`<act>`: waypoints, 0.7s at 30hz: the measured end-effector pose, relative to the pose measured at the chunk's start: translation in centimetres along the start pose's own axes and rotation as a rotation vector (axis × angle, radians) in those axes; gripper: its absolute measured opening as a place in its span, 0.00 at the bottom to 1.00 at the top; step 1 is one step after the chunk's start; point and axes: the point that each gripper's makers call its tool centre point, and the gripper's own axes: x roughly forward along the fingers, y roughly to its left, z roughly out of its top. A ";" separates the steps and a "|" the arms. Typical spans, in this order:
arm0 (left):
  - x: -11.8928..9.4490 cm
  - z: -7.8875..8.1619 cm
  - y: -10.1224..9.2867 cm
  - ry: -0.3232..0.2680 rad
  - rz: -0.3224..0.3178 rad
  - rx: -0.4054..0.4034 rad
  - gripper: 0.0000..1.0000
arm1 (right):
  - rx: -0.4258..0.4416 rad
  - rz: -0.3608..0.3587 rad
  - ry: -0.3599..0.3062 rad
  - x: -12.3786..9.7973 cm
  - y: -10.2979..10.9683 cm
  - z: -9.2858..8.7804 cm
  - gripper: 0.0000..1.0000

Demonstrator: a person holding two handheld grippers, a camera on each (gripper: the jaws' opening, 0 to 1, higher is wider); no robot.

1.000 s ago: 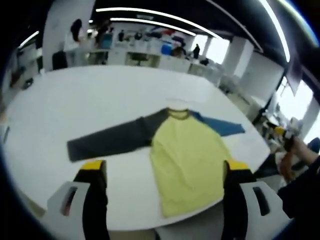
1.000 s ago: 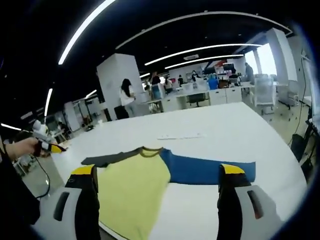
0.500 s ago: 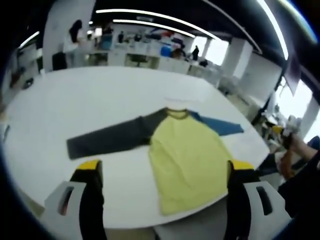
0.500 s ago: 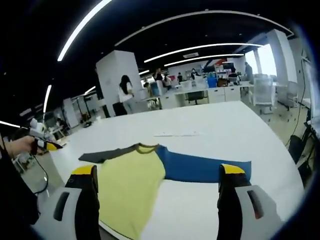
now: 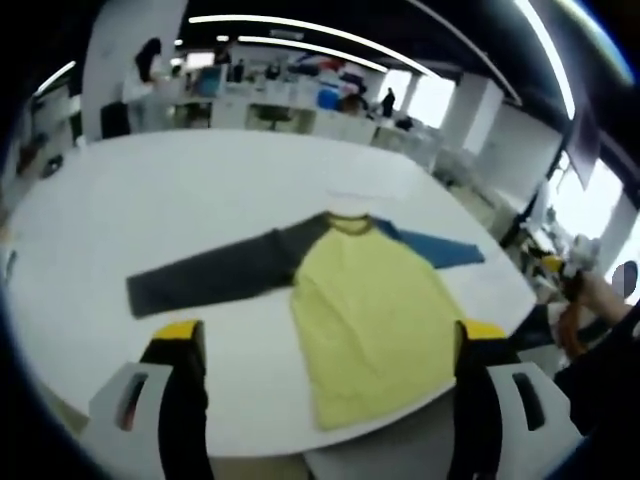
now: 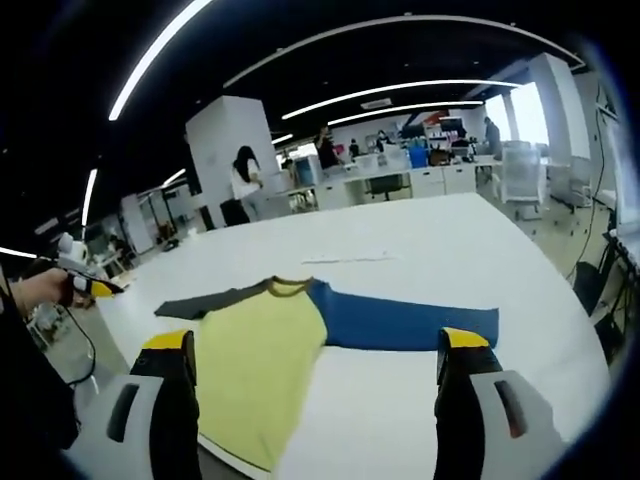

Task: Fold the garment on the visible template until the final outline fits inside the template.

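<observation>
Shirt [image 5: 365, 320] lay flat on the table [image 5: 150, 190], unmoved since earlier; your left gripper [image 5: 325, 345] and right gripper [image 6: 315, 355] stayed open at 6 o'clock, holding nothing.

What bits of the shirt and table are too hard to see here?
- Template: near the shirt's collar, only a faint pale strip in the right gripper view; too small and washed out against the white table.
- Grey sleeve: in the right gripper view, partly hidden behind the yellow body.
- Shirt hem: in the right gripper view, its left corner sits behind the right tongs.
</observation>
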 end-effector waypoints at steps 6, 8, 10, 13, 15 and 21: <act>0.6 -0.2 -0.5 0.014 -0.009 0.003 1.00 | 0.016 -0.011 -0.012 0.0 -0.1 -0.1 1.00; 1.0 -0.2 -0.7 0.019 -0.013 0.004 1.00 | 0.019 -0.012 -0.007 0.1 -0.2 -0.3 1.00; 1.3 -0.1 -0.9 0.021 -0.016 0.004 1.00 | 0.022 -0.014 -0.006 0.3 -0.5 -0.4 0.99; 1.7 -0.1 -1.1 0.028 -0.019 0.007 1.00 | 0.027 -0.018 0.000 0.6 -1.2 -0.4 0.95; 1.9 -0.1 -1.2 0.032 -0.022 0.008 1.00 | 0.025 -0.023 -0.001 1.0 -1.9 -0.3 0.94; 2.8 -0.2 -1.4 0.051 -0.025 0.013 1.00 | 0.024 -0.040 0.006 2.4 -4.2 -0.1 0.93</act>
